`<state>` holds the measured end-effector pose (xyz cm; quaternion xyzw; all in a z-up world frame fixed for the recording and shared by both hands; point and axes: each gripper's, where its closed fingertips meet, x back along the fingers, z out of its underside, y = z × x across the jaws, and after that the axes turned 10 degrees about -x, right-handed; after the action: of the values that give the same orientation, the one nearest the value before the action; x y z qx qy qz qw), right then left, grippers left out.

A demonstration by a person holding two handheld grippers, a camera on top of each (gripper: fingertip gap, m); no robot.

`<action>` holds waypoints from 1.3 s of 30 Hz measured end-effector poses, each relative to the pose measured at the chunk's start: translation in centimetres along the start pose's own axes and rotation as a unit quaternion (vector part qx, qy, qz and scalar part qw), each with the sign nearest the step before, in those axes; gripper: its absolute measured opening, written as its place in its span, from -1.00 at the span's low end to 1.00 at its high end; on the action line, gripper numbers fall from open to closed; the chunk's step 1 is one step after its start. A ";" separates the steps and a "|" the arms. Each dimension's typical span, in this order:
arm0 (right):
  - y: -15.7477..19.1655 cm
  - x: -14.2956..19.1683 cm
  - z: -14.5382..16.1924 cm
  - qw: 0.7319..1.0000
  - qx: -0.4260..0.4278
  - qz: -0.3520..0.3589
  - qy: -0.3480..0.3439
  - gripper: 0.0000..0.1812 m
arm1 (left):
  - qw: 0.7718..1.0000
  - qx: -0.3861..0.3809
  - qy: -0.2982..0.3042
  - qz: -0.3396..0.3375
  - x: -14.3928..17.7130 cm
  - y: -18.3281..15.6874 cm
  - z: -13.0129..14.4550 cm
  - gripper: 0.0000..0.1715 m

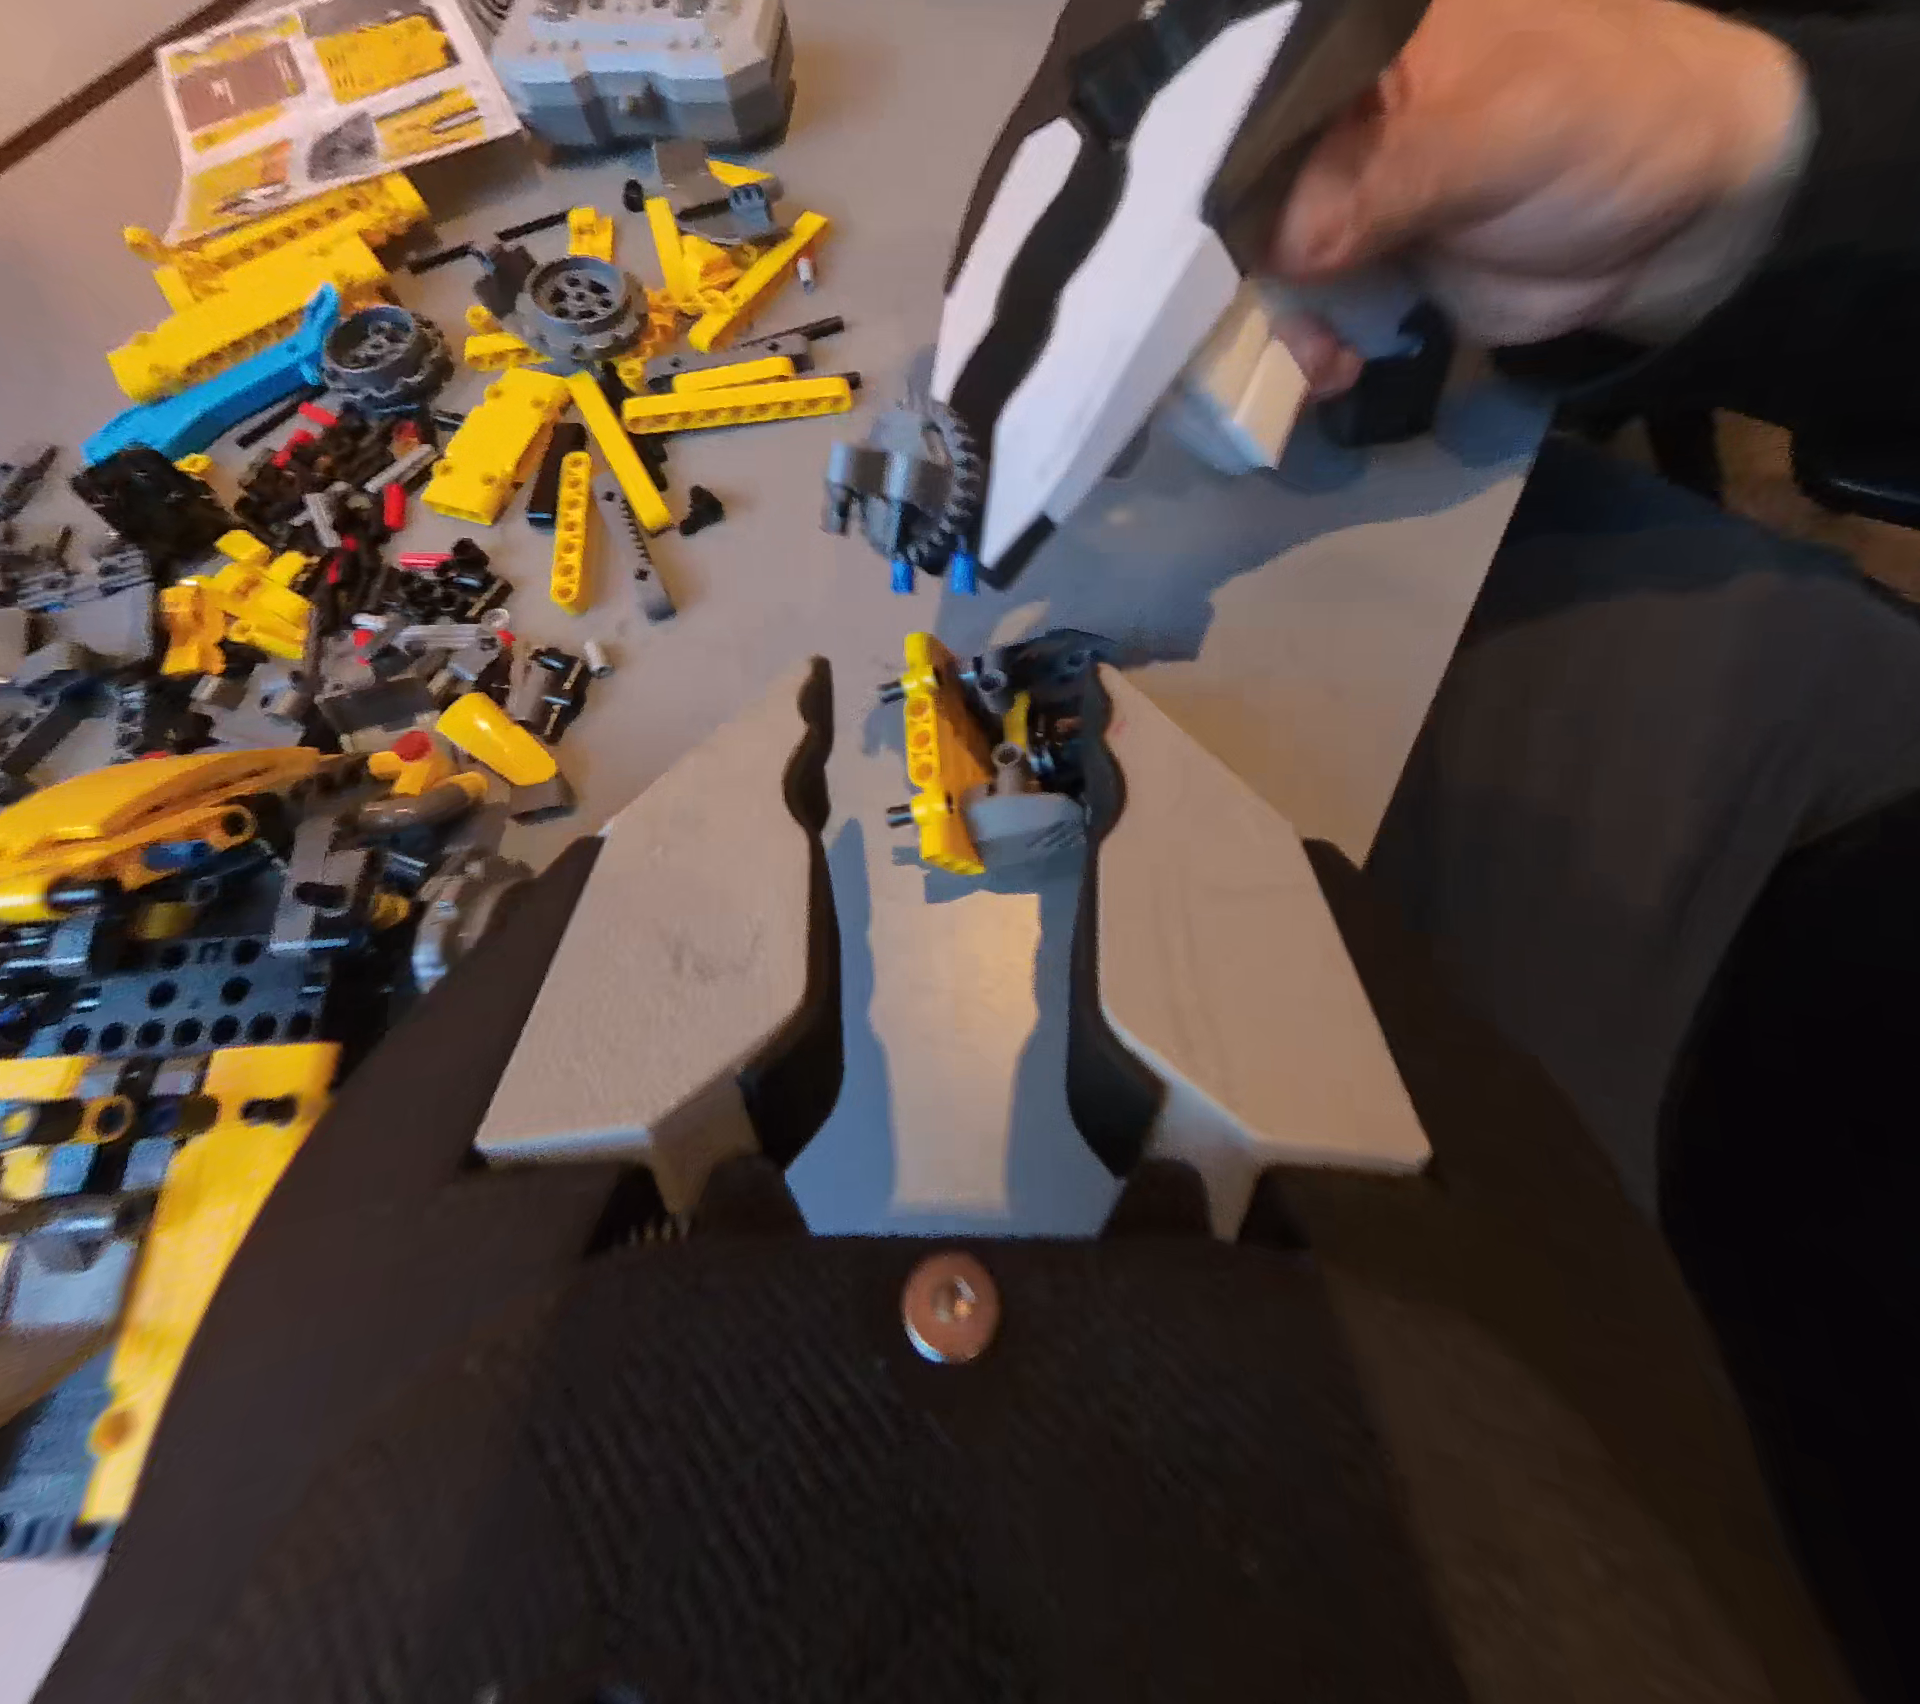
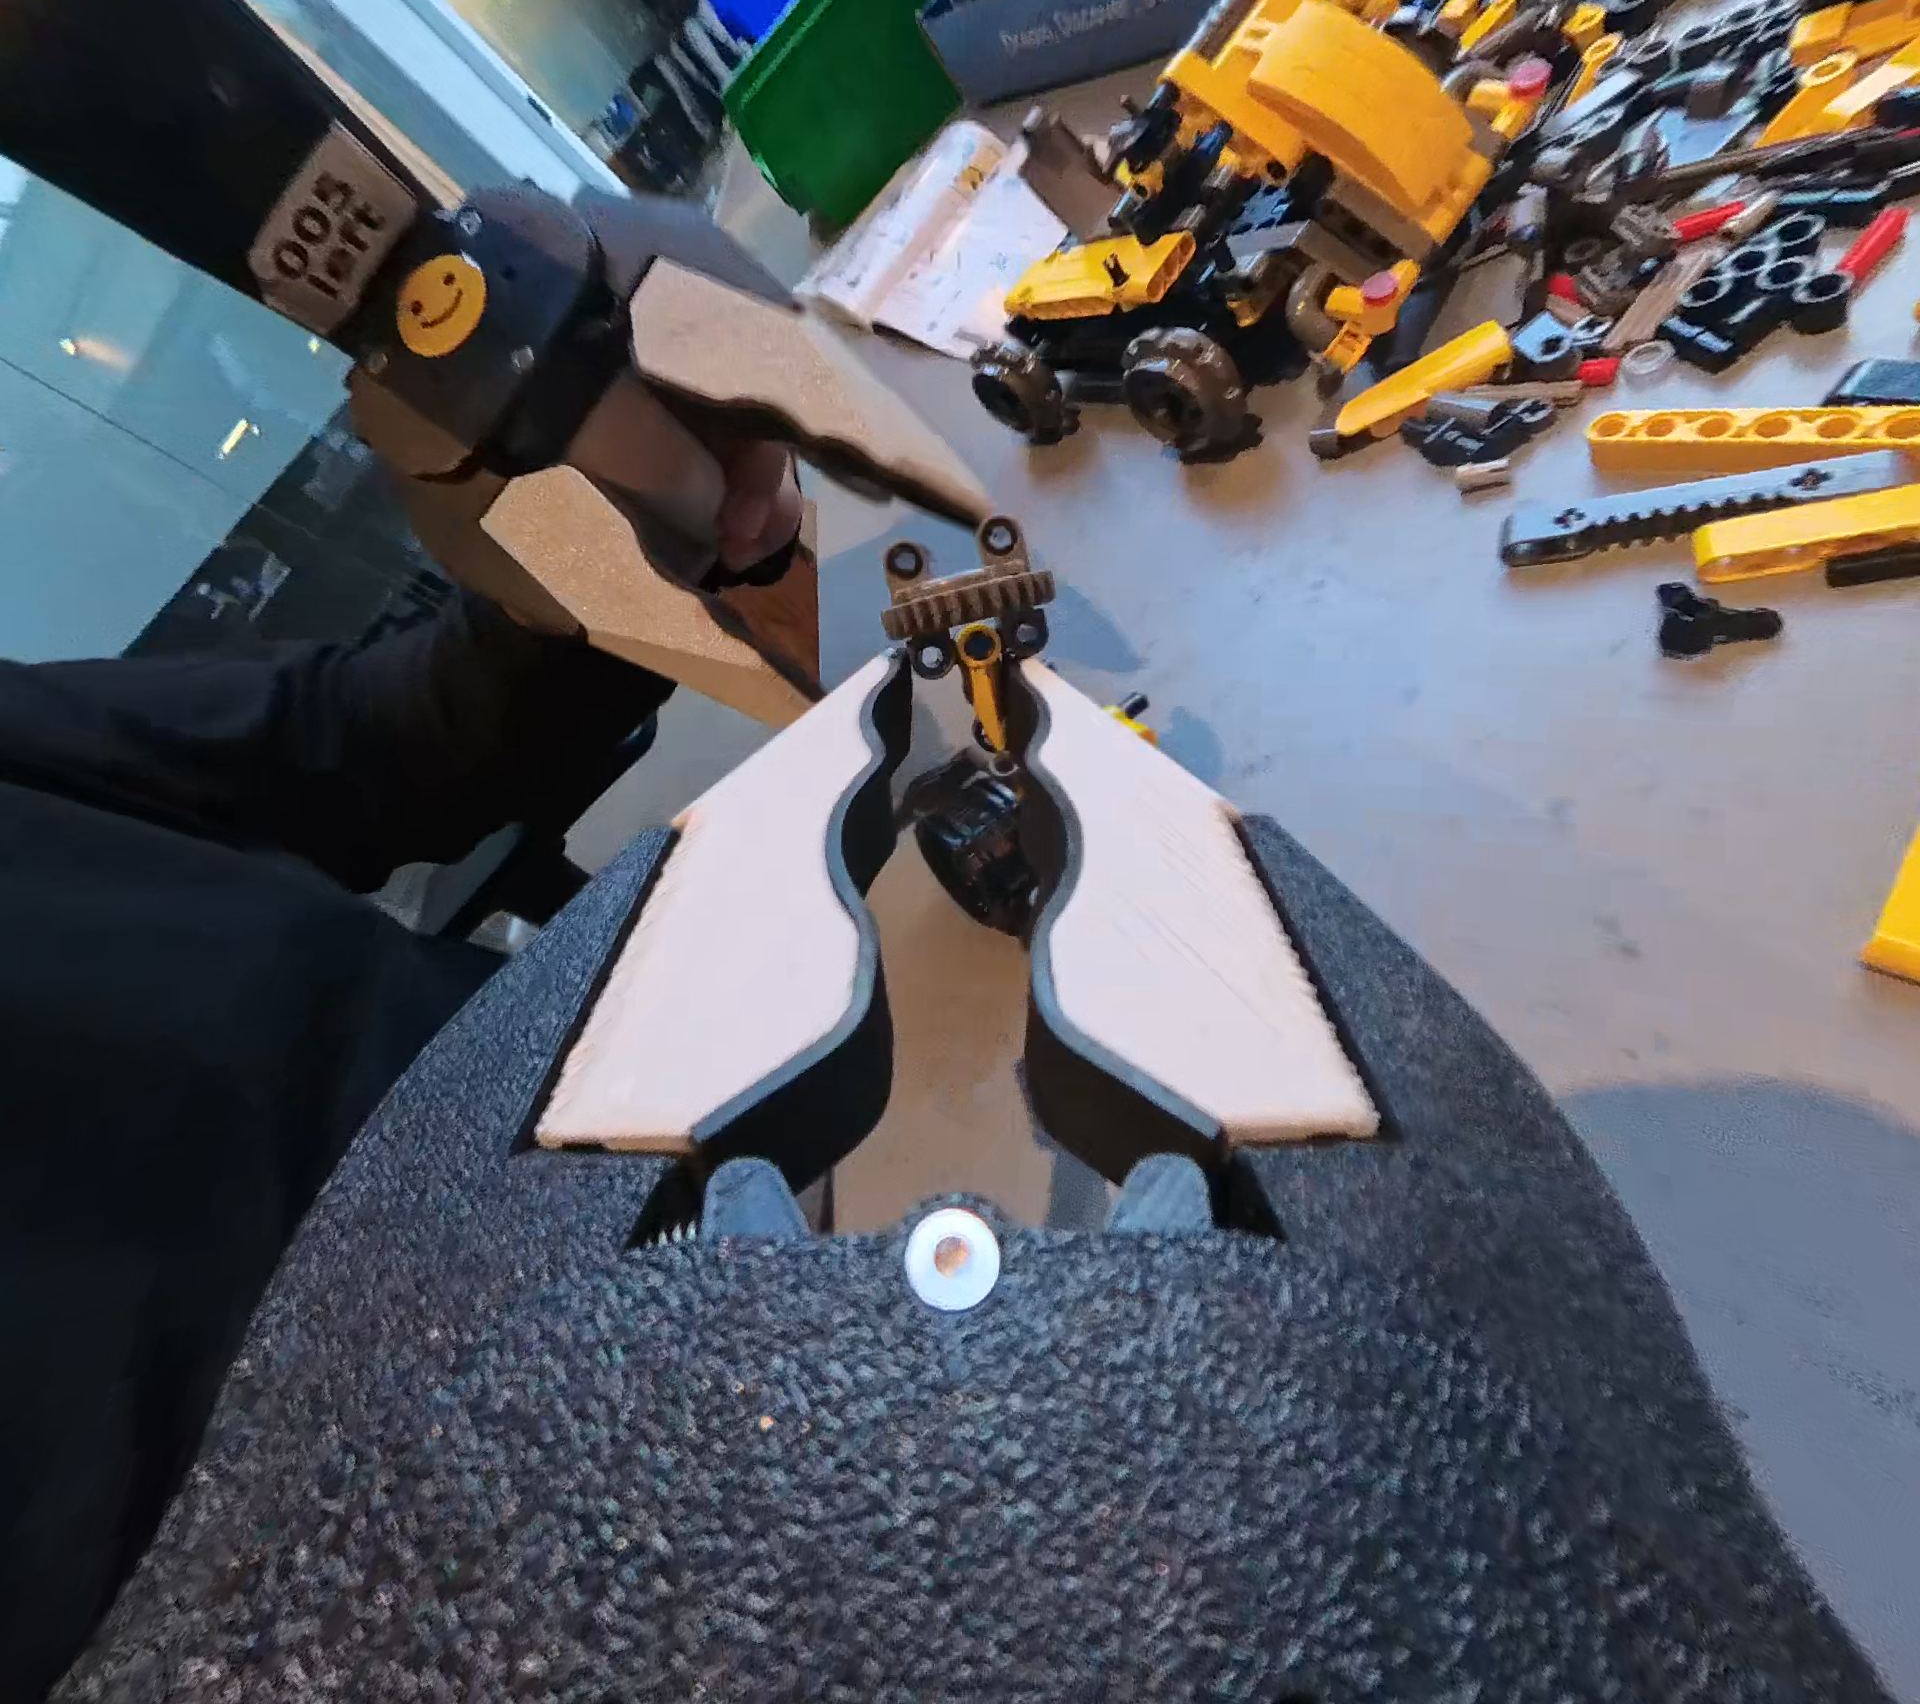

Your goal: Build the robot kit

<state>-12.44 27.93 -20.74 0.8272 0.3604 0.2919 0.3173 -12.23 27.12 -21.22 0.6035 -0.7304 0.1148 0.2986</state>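
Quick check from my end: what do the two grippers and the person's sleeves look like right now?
Both grippers have a black textured body with a silver screw at the centre and two pale, wedge-shaped fingers edged with wavy black pads. The left gripper carries a yellow smiley sticker and a grey label. The right gripper looks the same otherwise. The person's sleeves are black.

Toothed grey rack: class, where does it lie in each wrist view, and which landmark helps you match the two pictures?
Left wrist view: the toothed grey rack lies left of centre, just right of an upright yellow beam.
Right wrist view: it lies at the right edge, between two yellow beams.
Shared landmark: the small black connector lying alone close beside the rack.
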 end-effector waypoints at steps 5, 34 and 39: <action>0.7 -0.8 1.3 0.996 0.040 0.041 0.063 -0.82 | 0.998 -0.028 -0.026 0.047 1.7 -1.6 -1.5 -0.76; 6.8 -1.4 7.9 0.977 0.124 0.045 0.164 -0.92 | 0.995 -0.034 -0.005 0.092 4.9 -7.2 0.5 -0.83; 5.4 -0.6 7.5 0.990 0.050 0.028 0.131 -0.93 | 0.997 -0.060 -0.016 0.052 3.3 -6.3 0.1 -0.98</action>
<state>-5.21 22.17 -21.60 0.8067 0.3892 0.3880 0.2172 -6.55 22.87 -20.63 0.5474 -0.7710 0.0768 0.3163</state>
